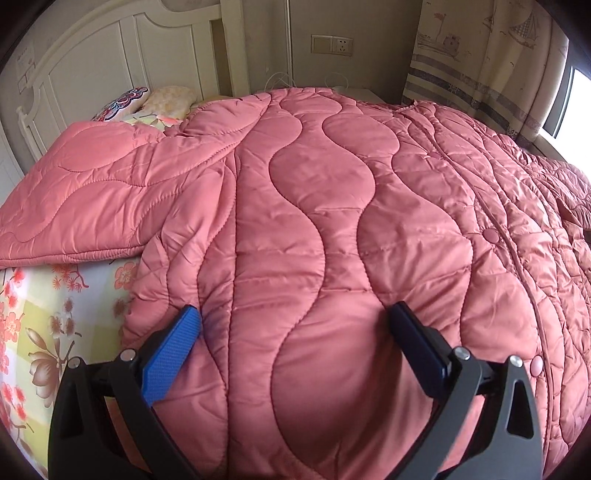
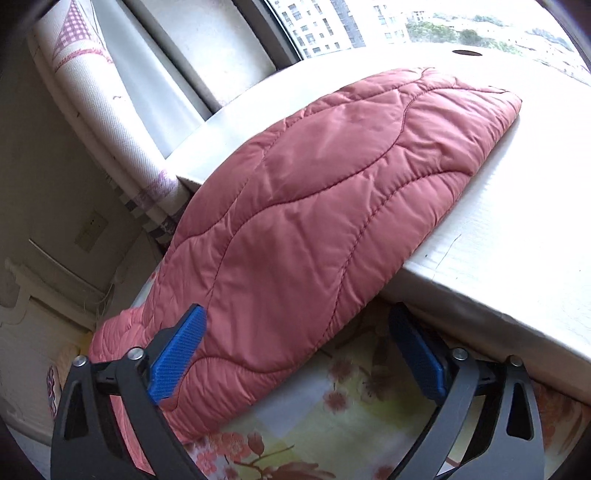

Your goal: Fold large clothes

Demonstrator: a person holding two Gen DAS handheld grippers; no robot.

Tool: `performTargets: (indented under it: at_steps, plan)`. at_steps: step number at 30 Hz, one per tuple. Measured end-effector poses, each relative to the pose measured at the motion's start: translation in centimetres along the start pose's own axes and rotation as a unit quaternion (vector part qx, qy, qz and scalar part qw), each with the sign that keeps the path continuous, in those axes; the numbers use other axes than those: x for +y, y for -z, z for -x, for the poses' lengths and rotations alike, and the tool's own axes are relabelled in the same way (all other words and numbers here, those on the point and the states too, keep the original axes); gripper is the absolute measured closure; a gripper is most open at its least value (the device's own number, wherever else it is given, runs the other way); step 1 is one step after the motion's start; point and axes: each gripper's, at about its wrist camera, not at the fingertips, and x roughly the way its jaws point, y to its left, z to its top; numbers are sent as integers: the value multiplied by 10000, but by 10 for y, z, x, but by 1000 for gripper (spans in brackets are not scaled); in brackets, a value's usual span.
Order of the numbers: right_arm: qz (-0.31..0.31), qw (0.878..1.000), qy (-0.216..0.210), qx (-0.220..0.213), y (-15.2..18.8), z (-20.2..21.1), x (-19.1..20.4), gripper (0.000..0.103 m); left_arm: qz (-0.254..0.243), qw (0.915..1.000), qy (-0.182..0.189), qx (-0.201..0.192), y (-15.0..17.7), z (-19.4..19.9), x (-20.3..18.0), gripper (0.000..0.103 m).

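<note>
Floral bedsheet [image 1: 44, 314], pink quilted coat [image 1: 332, 221] edge overhanging

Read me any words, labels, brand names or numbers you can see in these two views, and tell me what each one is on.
No readable text in either view.
Paper notice on the headboard: print too small and blurred to read.
Curtain: boat drawings only, no words.
Pink quilted coat: no label or brand showing.
Wall socket: no markings legible.
Buildings outside the window: no signs legible.
</note>
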Motion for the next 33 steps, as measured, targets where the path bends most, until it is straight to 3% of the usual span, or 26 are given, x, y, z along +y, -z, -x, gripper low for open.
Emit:
performTargets:
  at_steps: [1,2,3,5,7,9,11,13,14,16,18,19,21,22,23,26,27,30,33]
  plan:
    - [-38,10000,-39,-27,-1,0,-1,26,1,10000,2,1,0,0,0,2]
    - [-17,10000,23,-75,-2,-1,0,35,5,10000,8,2,0,0,0,2]
    - [35,9999,86,-106,-4,-2,3,38,6,10000,10,0,0,0,0,2]
    - [305,9988,222,-321,-4,4,16,61,15,10000,24,1,0,0,1,2]
    - [780,9936,454,-683,-2,15,42,72,26,10000,43,2,0,0,1,2]
    - [1374,9829,498,-1125,6,34,75,74,26,10000,49,1,0,-1,1,2]
    - [2345,9583,421,-1577,25,54,127,74,29,10000,51,1,0,-1,1,2]
    - [3377,9207,247,-1941,60,72,177,73,29,10000,50,1,0,-1,1,2]
    - [4005,8923,99,-2081,86,80,203,73,28,10000,49,0,0,-1,2,2]
    - [5142,8259,-25,-2315,146,89,240,69,28,10000,50,0,0,-1,2,2]
    - [6261,7496,-149,-2145,213,85,261,34,30,10000,52,-1,0,-1,1,2]
    - [6806,7051,-89,-1990,251,77,264,14,28,10000,50,0,0,-1,2,2]
    - [7523,6353,181,-1736,304,56,258,14,30,10000,49,0,0,-1,0,2]
    - [7682,6164,258,-1711,318,48,251,19,27,10000,52,-3,0,-1,2,2]
    - [7575,6313,48,-1664,317,50,246,27,30,10000,53,-3,0,-1,1,2]
    - [7072,6962,-50,-1226,282,49,238,20,30,10000,53,-2,0,-1,0,2]
    - [6784,7258,-133,-1128,262,51,232,18,30,10000,53,-4,0,-1,0,2]
    - [5979,7954,-470,-874,212,57,208,18,30,10000,53,-3,0,-1,0,2]
    - [5191,8493,-533,-803,175,64,180,18,34,10000,60,-7,1,-1,-1,2]
